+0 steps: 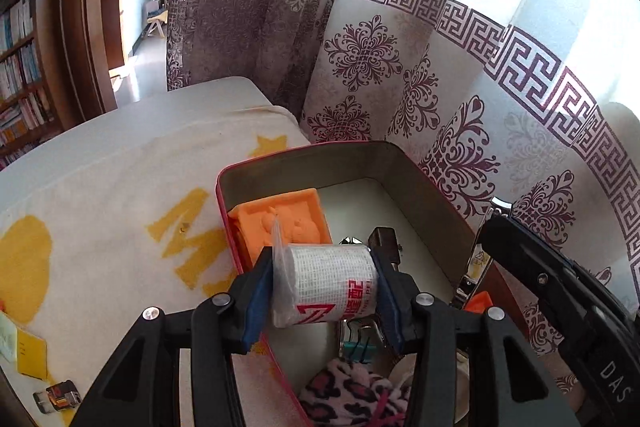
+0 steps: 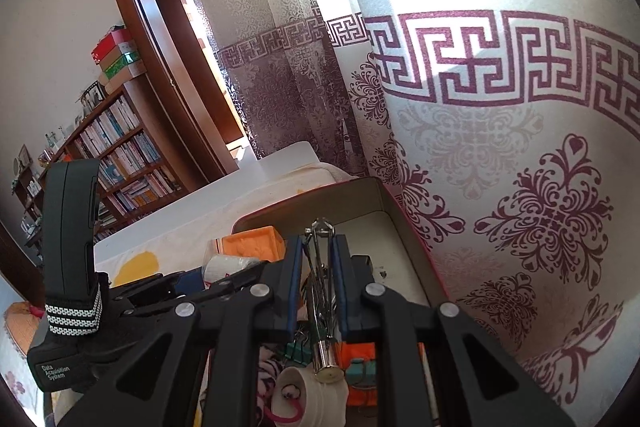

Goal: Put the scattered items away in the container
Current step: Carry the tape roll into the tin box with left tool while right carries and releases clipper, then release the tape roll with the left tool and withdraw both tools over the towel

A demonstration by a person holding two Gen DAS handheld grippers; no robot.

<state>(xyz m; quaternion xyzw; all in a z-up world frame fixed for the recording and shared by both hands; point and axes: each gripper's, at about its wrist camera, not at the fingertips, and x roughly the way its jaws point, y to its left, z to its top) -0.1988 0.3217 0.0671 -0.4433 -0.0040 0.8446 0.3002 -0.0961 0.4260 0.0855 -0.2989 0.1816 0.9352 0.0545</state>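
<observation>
Hovering over the open tin (image 1: 420, 187), the left tongs (image 1: 324, 287) carry a wrapped white roll (image 1: 326, 281) crosswise between the blue pads (image 1: 256, 293), which sit at a middling spread; whether they still press on the roll I cannot tell. The right tongs (image 2: 318, 279) are shut tight on a metal clip-like tool (image 2: 320, 267), also above the tin. An orange block (image 1: 280, 223), a leopard-print piece (image 1: 352, 395) and small clips already lie inside. By my reading the step in hand is dropping both held pieces into the tin, which stands on a cloth-covered desk (image 1: 100, 195) by the curtain (image 1: 480, 87). Next, I judge, each pair must spread over bare floor of the tin, then fetch the small car (image 1: 56, 397) and yellow card (image 1: 32, 355) left outside
</observation>
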